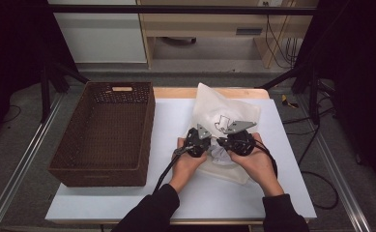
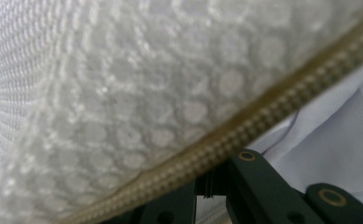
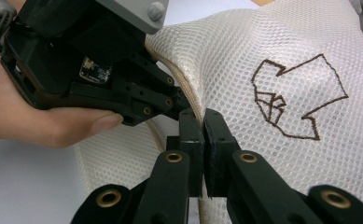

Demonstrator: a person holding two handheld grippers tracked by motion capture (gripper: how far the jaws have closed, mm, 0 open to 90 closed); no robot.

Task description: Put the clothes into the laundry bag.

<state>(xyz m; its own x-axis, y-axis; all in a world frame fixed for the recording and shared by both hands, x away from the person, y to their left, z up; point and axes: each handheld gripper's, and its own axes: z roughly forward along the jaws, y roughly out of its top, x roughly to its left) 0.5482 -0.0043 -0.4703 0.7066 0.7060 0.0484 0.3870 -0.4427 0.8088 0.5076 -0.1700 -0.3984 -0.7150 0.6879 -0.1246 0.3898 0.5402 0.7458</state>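
Both tongs meet at the near edge of a white mesh laundry bag [image 1: 223, 113], which lies on the white tabletop [image 1: 176, 193] just right of centre, its far end puffed up toward twelve o'clock and its near end spread flat between the person's hands. The left tongs [image 1: 206, 144] and the right tongs [image 1: 220, 143] stand almost tip to tip, and that closeness looks deliberate: both pinch the same stretch of the bag's zipper seam [image 3: 188, 93], so the mouth can be handled from two neighbouring points. In the right gripper view the right tongs [image 3: 203, 122] are closed narrow on the seam, the corded edge running up between the pads, while the left tongs [image 3: 181, 105] bite the same edge just at ten o'clock of them. The left gripper view sits so close that the mesh [image 2: 123, 102] and the tan zipper line [image 2: 263, 116] blur across it, with pale cloth [image 2: 338, 135] showing beneath, probably a garment inside. A brown arrow-like emblem [image 3: 298, 95] faces upward. The wicker basket [image 1: 106, 130] waits open at nine o'clock of the bag, well apart, likely the destination once the mouth is dealt with.
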